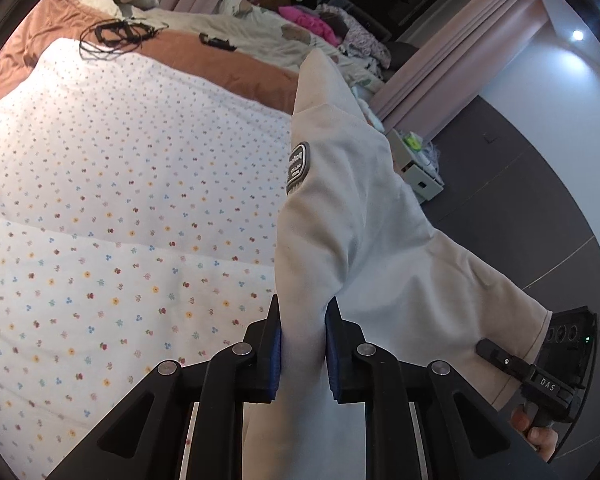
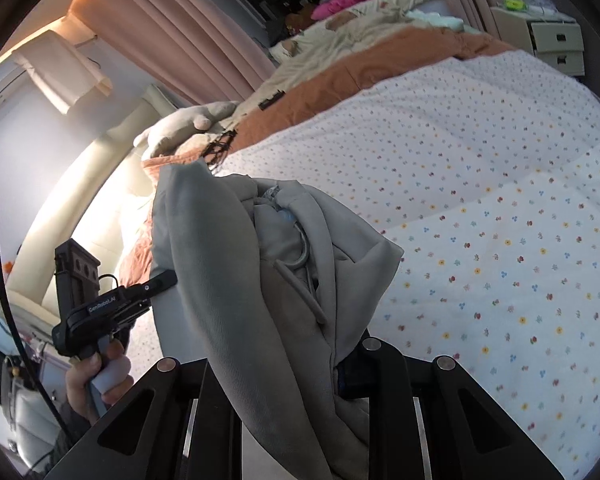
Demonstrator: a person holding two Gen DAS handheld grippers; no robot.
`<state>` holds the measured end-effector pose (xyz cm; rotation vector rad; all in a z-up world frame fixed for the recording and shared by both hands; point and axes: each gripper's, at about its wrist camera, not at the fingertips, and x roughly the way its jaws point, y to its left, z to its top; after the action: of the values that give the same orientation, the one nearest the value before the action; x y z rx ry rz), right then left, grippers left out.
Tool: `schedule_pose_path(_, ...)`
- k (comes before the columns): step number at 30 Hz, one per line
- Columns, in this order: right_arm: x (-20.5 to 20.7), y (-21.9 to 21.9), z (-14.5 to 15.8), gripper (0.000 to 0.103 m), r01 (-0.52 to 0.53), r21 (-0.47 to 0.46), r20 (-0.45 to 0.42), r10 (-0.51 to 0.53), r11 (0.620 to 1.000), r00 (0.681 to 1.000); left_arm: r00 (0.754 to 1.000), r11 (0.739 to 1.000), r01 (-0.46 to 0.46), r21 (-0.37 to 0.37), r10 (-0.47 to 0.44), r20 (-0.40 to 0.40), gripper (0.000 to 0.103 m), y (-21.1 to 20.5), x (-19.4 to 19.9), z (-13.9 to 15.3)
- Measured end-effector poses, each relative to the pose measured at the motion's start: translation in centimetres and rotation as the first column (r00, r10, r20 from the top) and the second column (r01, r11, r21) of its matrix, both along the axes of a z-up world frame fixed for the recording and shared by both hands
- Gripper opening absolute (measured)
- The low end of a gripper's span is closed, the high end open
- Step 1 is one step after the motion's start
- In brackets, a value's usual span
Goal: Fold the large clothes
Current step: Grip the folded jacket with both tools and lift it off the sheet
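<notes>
Above the flowered quilt [image 1: 120,200] we hold the pale grey garment [image 1: 340,208] in the air, our left gripper [image 1: 302,354] pinching a fold between its blue pads [image 1: 277,356], our right gripper [image 2: 300,364] clamped on bunched cloth, its fingers mostly hidden

Right tool [image 2: 300,360]: both fingers buried under grey garment [image 2: 260,280], grip state unreadable in right wrist view. Left tool [image 1: 302,344]: garment [image 1: 340,220] fills gap between blue pads [image 1: 277,344]; lower fabric cut by frame bottom. Sleeve badge [image 1: 299,168] text too small to read. Bed [image 1: 120,200] edges cropped by fisheye rim. Far clutter [image 1: 308,16] indistinct.
</notes>
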<state>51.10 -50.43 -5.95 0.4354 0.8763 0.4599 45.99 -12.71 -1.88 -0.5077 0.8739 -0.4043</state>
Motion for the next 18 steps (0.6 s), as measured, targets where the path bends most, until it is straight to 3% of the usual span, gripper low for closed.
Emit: schedule_pose_path(18, -11.2, 5.9, 13.0, 0.020, -0.030, -0.031, 0.233, 0.036, 0.999, 0.972, 0.967, 0.999, -0.017, -0.028, 0.023, 0.253, 0.018, 4.9, -10.2, 13.1)
